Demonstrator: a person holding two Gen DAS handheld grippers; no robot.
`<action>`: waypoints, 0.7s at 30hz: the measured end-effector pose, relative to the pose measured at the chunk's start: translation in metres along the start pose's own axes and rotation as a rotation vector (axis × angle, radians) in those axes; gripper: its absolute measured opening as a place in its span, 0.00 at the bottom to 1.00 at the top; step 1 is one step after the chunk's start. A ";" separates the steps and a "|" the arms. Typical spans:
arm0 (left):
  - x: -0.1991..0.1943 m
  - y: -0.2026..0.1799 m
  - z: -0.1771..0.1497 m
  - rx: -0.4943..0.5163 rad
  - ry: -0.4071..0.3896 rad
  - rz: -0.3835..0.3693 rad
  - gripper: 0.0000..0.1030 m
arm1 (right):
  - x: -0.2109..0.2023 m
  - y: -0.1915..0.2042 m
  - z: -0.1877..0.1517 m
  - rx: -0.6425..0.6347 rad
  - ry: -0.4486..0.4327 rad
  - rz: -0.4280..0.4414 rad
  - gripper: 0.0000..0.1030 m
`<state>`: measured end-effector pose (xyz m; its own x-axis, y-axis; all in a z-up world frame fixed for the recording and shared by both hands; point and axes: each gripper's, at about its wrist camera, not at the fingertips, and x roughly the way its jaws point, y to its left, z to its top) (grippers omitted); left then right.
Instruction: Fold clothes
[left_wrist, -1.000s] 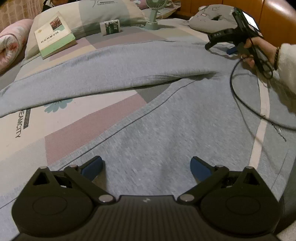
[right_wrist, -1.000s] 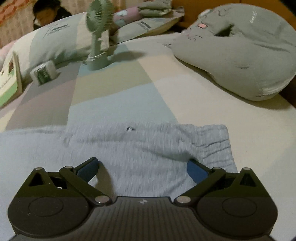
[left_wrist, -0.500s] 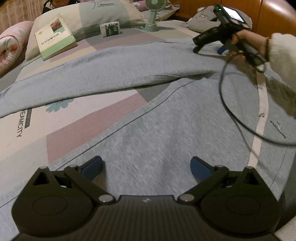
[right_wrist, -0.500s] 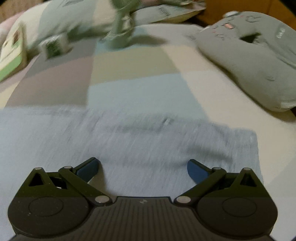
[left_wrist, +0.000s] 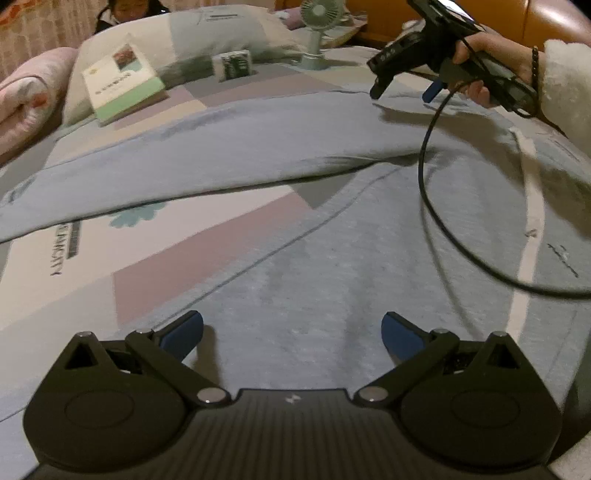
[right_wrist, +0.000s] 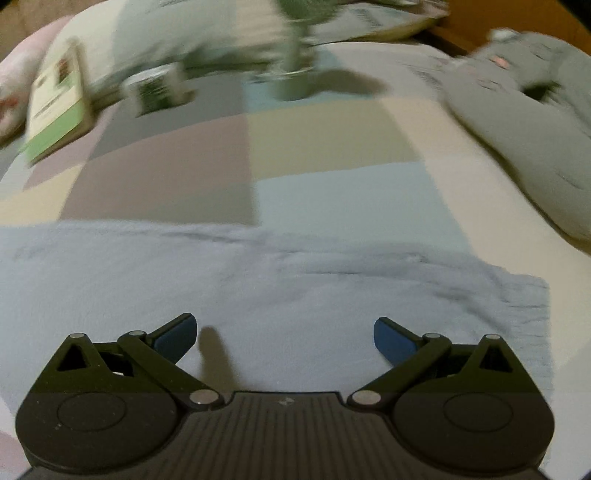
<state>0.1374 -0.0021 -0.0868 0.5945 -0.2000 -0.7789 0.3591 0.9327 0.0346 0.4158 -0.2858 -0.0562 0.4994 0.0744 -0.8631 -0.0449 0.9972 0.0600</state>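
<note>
Underneath, a patchwork bedsheet carries the blue trousers; over them, both the left gripper and right gripper gape wide, holding nothing.

The bedsheet bears blurred lettering; nothing reads clearly.
</note>
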 end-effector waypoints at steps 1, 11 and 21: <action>-0.001 0.001 0.000 -0.002 0.000 0.005 0.99 | 0.007 0.007 0.001 -0.017 0.006 -0.011 1.00; -0.009 0.012 -0.003 -0.010 0.007 0.014 0.99 | 0.029 0.001 0.022 0.059 -0.054 -0.057 1.00; -0.025 0.019 -0.003 0.011 0.021 0.032 0.99 | -0.076 0.001 -0.042 -0.042 -0.094 0.098 1.00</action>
<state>0.1274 0.0217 -0.0683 0.5904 -0.1632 -0.7905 0.3476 0.9353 0.0666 0.3419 -0.2906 -0.0114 0.5694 0.1742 -0.8034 -0.1330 0.9839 0.1190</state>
